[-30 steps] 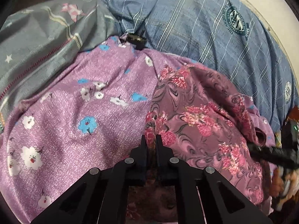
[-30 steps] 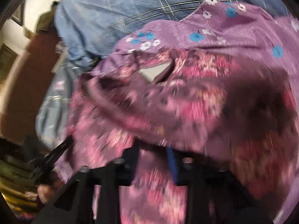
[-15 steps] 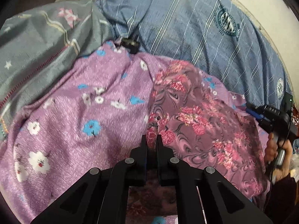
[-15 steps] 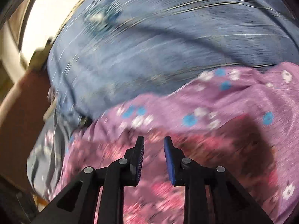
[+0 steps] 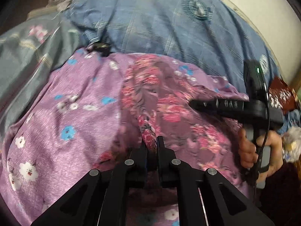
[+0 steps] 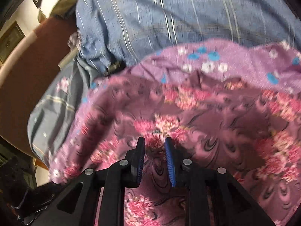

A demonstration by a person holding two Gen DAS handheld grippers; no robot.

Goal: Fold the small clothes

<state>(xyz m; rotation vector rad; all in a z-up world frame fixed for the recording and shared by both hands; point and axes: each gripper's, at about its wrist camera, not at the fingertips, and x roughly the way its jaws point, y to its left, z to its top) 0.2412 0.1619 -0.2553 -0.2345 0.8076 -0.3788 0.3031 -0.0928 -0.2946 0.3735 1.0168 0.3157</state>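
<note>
right gripper [image 6: 154, 146] returned over garment [image 6: 207, 122]

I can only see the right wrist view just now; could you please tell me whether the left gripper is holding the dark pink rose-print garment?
Observer: Yes, the left gripper is shut on a bunched fold of the dark pink rose-print garment.
Operator: Thank you. Where does my right gripper sit from that side?
Observer: The right gripper reaches in from the right, its tip over the same garment, apart from the left one.
Operator: What is beyond the cloth there?
Observer: A round emblem is printed on the blue striped bedsheet.
</note>
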